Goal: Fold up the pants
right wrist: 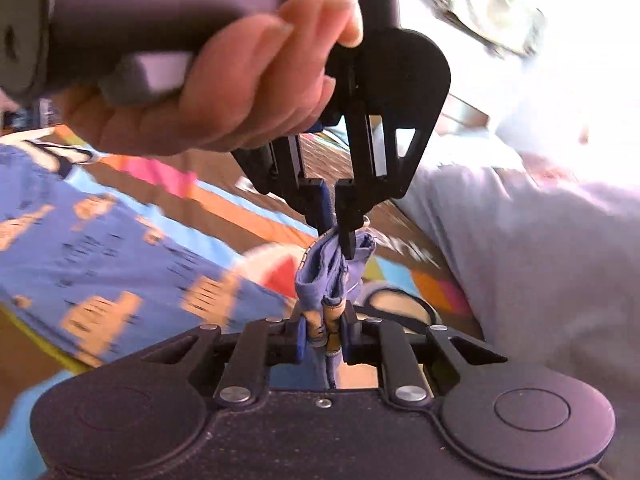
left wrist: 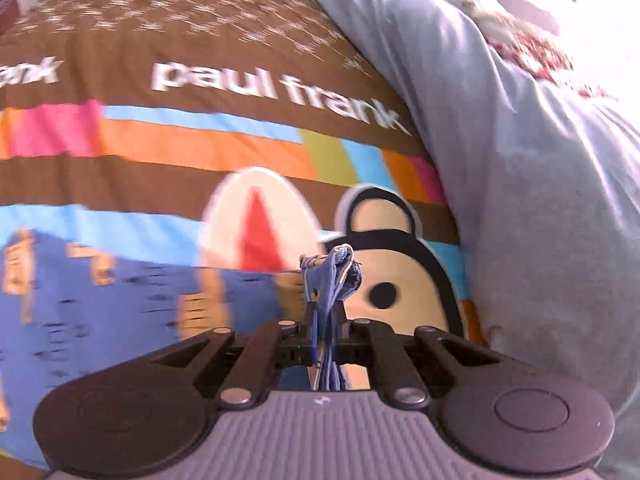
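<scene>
Currently, both grippers are clamped on the same bunched edge of the pants [right wrist: 72,248], a blue garment printed with orange motifs. The left gripper [left wrist: 324,312] has its jaws nearly fully closed, with a narrow bundle of blue cloth pinched between them and protruding just beyond the tips. The right gripper [right wrist: 324,324] has its jaws closed to a small gap, gripping a thicker wad of the same fabric. In the right wrist view, the left gripper [right wrist: 334,224] descends from above, held by a hand [right wrist: 224,92], and its tips meet the cloth just ahead of the right jaws. The remaining pants fabric lies to the left of both jaws on a colourful printed bedspread [left wrist: 200,80]. A grey garment [left wrist: 520,200] lies to the right of the jaws.
</scene>
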`<state>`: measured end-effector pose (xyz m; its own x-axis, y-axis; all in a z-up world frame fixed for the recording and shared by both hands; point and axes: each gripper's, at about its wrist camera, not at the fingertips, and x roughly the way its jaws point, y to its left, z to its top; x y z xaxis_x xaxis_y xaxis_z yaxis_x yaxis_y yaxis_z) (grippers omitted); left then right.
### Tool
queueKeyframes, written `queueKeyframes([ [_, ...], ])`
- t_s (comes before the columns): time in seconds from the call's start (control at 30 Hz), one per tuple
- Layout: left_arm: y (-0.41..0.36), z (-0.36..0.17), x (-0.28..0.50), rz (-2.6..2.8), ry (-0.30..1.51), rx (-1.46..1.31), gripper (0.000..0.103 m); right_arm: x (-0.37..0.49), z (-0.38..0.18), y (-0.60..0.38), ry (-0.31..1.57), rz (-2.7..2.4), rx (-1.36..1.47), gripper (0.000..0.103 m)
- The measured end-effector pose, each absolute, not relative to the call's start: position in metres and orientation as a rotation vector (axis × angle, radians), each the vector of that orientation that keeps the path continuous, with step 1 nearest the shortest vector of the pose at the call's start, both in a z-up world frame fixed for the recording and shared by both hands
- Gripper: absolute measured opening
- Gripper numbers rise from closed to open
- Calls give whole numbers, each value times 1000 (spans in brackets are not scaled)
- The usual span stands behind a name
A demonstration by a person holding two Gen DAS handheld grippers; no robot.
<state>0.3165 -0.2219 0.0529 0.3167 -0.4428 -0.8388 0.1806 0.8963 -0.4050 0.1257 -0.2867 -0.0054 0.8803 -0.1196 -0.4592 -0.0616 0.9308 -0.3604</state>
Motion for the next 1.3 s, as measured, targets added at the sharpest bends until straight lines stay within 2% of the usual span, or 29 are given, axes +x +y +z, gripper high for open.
queueKeyframes([
  [0.2,-140,31,304,-285,1187,-255,6,120,-6,-224,515,158,-447,14],
  [0.4,-77,-32,301,-237,1231,-384,11,113,-49,-163,576,287,-641,15],
  [0.57,-38,-64,293,-260,1205,-609,31,108,-59,-152,580,313,-734,19],
  [0.63,-32,-66,291,-303,1165,-671,66,108,-56,-158,598,319,-703,21],
  [0.7,-32,-65,291,-326,1131,-686,74,113,-60,-158,609,328,-674,23],
  [0.8,-45,-62,296,-325,1144,-616,80,121,-60,-162,619,333,-644,25],
  [0.87,-56,-57,299,-330,1148,-547,77,122,-61,-162,621,337,-640,25],
  [0.9,-63,-55,299,-326,1151,-493,67,121,-61,-161,621,338,-640,25],
  [0.93,-69,-54,299,-311,1154,-438,51,121,-60,-161,620,339,-639,25],
  [1.07,-77,-48,292,-273,1136,-339,38,122,-61,-162,619,341,-637,23],
  [1.13,-79,-46,288,-272,1121,-324,20,122,-61,-162,617,342,-636,21],
  [1.23,-77,-43,281,-286,1097,-314,11,118,-61,-161,609,339,-644,17],
  [1.3,-75,-39,279,-307,1076,-306,9,117,-60,-161,600,330,-645,14],
])
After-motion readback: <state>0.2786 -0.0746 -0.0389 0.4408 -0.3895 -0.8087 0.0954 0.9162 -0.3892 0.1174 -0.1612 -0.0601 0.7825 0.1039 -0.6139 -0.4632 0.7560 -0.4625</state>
